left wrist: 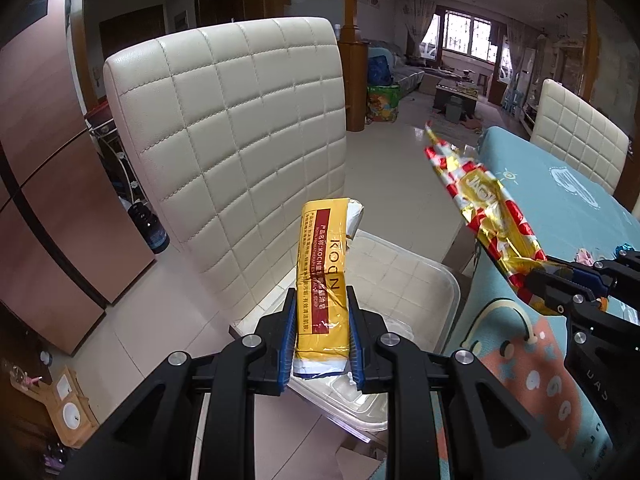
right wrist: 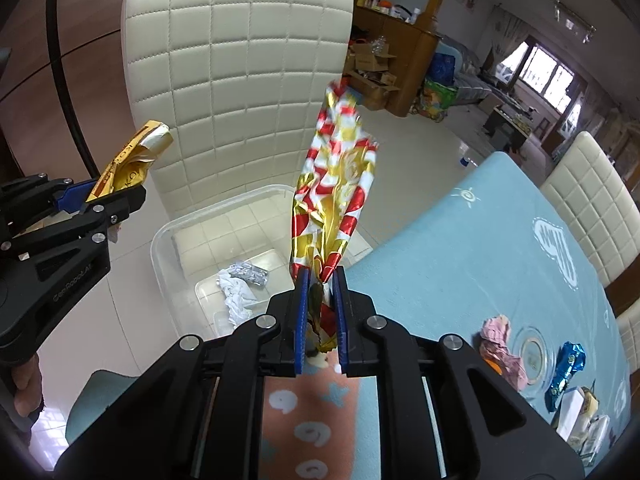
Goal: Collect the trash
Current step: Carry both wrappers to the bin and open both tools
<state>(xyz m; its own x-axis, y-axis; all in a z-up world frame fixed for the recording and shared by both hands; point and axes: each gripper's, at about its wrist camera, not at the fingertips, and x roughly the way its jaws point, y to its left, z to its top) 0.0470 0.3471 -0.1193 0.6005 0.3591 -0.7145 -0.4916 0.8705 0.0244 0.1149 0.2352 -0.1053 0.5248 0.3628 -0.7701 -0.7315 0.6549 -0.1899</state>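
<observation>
A yellow soap box [left wrist: 324, 248] with red print stands upright between the blue pads of my left gripper [left wrist: 322, 294], which is shut on its lower part. My right gripper [right wrist: 322, 272] is shut on the bottom end of a crumpled red, white and gold foil wrapper [right wrist: 336, 168], which rises above the fingers. Both hang over a clear plastic bin [right wrist: 160, 240] on a chair seat. In the bin lie crumpled white paper [right wrist: 238, 296] and a silver foil scrap [right wrist: 250, 270]. The left wrist view shows the right gripper [left wrist: 536, 284] with the wrapper [left wrist: 480, 200] at the right.
The bin sits on a cream quilted chair [left wrist: 240, 120] beside a table with a blue patterned cloth [right wrist: 460, 240]. On the table lie pink crumpled paper [right wrist: 500, 344], a blue foil wrapper [right wrist: 568, 364] and a glass dish [right wrist: 534, 350]. Another cream chair [right wrist: 592, 200] stands at the right.
</observation>
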